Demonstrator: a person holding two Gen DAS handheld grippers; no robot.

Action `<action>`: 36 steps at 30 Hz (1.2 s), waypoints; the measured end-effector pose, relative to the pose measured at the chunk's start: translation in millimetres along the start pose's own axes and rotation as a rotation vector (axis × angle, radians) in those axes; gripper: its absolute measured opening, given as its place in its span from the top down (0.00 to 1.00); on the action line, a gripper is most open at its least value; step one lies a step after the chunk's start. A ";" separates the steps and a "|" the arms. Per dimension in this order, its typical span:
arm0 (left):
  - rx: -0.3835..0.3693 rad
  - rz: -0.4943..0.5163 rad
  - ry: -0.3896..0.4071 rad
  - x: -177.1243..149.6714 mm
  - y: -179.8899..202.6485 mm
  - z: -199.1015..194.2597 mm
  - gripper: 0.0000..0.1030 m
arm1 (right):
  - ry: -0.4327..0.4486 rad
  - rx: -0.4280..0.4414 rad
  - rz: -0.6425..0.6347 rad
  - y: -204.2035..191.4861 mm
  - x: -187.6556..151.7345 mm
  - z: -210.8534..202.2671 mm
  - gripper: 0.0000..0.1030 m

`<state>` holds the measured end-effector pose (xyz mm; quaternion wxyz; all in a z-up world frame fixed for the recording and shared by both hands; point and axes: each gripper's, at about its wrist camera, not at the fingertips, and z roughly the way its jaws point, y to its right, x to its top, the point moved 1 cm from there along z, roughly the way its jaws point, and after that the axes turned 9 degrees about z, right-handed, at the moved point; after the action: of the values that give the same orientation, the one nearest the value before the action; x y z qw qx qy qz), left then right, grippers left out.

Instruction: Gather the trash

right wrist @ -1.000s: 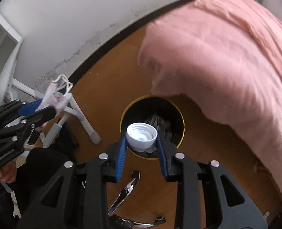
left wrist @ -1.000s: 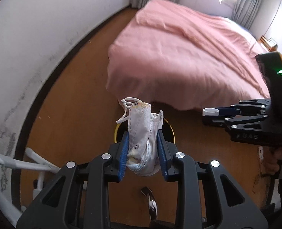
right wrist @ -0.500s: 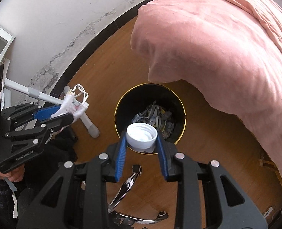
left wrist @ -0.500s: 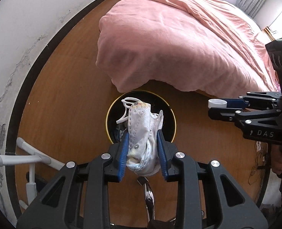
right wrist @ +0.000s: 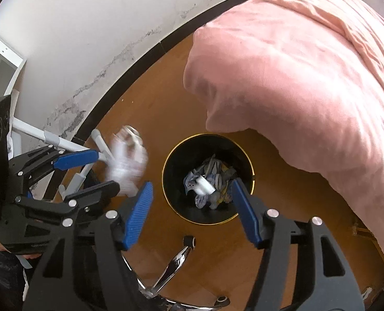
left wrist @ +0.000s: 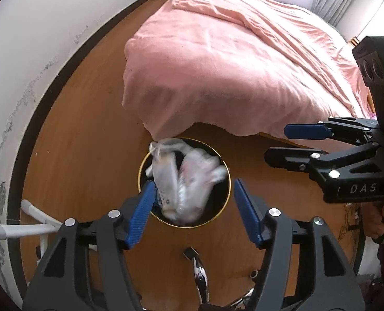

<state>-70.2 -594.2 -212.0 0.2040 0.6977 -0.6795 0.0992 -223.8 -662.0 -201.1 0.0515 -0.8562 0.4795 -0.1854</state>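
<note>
A black bin with a gold rim point(left wrist: 143, 163) point(right wrist: 166, 165) stands on the wooden floor by the bed corner, with several scraps inside. My left gripper point(left wrist: 194, 212) is open above it. A crumpled white mask point(left wrist: 181, 181), blurred, is loose in the air between its fingers, over the bin mouth; it also shows in the right wrist view point(right wrist: 125, 160). My right gripper point(right wrist: 192, 210) is open and empty above the bin. A white bottle cap point(right wrist: 203, 185) lies blurred among the trash inside. The right gripper also shows in the left wrist view point(left wrist: 290, 142), and the left gripper in the right wrist view point(right wrist: 98, 171).
A bed with a pink cover point(left wrist: 231, 59) overhangs the bin's far side. A white wall with a dark skirting point(right wrist: 106, 26) runs on the left. White metal legs point(left wrist: 33, 223) stand by the wall. Chrome chair legs point(right wrist: 176, 261) lie below the grippers.
Both grippers have opened. The mask has left the left gripper and is dropping over the bin. The cap has left the right gripper and now lies inside the bin.
</note>
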 end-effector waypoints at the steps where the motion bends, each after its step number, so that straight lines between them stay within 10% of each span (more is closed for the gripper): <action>1: -0.005 0.004 0.002 -0.5 0.2 -2.1 0.40 | 0.002 0.003 0.000 -0.7 0.3 -2.5 0.40; 15: 0.180 -0.101 0.209 -44.6 -13.8 -184.6 0.12 | 0.188 0.054 -0.168 -94.4 4.5 -100.2 0.19; 21: 0.417 -0.346 0.273 -151.9 -72.1 -303.1 0.11 | 0.213 0.180 -0.398 -227.2 -3.9 -116.7 0.19; 30: 0.825 -0.800 0.254 -397.5 -125.7 -441.1 0.11 | 0.181 0.348 -0.760 -429.2 -79.9 -109.3 0.19; 36: 0.927 -0.997 0.282 -496.0 -108.2 -482.8 0.11 | 0.172 0.403 -0.871 -493.2 -130.6 -109.8 0.17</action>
<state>75.6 57.8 -1.4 -0.0073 0.9221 -0.1328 0.3633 69.9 -278.6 -3.3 0.0938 -0.9318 0.0335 -0.3490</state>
